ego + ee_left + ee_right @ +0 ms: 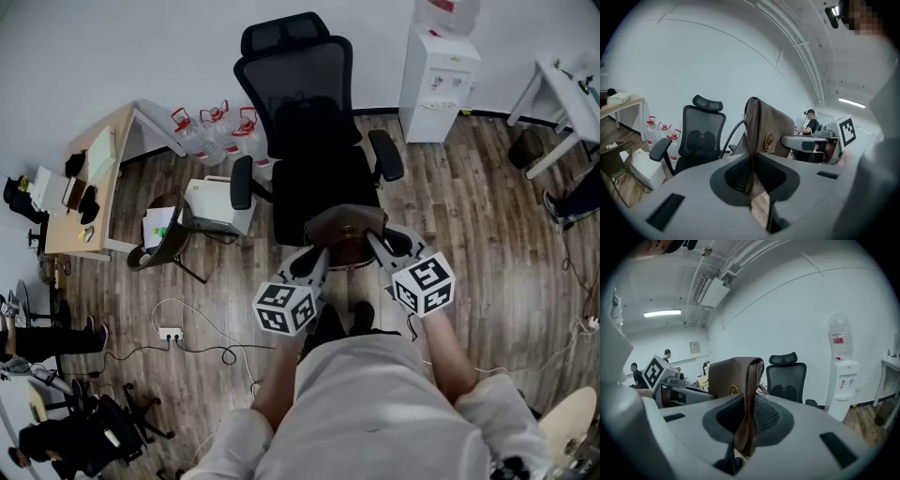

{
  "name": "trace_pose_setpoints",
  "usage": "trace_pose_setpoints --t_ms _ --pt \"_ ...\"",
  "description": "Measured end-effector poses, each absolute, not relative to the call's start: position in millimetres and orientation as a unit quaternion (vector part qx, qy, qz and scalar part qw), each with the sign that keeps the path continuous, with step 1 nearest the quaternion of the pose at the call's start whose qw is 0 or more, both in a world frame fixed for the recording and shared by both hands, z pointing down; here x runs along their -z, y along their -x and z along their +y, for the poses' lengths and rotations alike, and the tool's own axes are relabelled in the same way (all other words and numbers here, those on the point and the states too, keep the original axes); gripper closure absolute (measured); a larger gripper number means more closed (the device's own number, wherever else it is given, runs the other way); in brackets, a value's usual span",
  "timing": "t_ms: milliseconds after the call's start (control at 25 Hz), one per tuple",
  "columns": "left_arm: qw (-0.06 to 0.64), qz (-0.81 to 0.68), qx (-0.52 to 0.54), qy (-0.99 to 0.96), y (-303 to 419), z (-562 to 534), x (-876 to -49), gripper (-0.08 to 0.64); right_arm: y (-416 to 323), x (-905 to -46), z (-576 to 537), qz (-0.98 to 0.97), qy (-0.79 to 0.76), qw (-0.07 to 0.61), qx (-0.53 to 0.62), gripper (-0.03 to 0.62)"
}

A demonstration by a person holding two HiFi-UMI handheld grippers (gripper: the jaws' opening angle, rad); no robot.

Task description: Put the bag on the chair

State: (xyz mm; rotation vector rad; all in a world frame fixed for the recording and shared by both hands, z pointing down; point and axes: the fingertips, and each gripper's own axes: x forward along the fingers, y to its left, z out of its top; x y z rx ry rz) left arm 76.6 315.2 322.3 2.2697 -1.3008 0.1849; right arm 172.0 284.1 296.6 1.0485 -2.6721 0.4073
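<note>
A dark wood-plank floor (487, 187) runs up to plain white walls (112, 47). At the floor's far edge, against the wall, stand a white water dispenser (438, 84) with a bottle on top and 3 clear water jugs (214, 127) with red handles. A light wooden desk (94, 187) sits by the floor's left edge, and a white table (567, 89) fills its far right corner. A white power strip (171, 333) and loose cables lie on the planks. Overhead, a ceiling strip light (662, 313) glows near white pipes (808, 61)
</note>
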Motion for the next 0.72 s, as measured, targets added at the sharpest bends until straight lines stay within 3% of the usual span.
trace_pose_setpoints --t_ms 720 --pt "0.249 -0.492 -0.075 -0.831 -82.5 348.3 -324.0 0.528 -176.9 -300.0 314.3 -0.923 -0.339 0.118 -0.141 0.534"
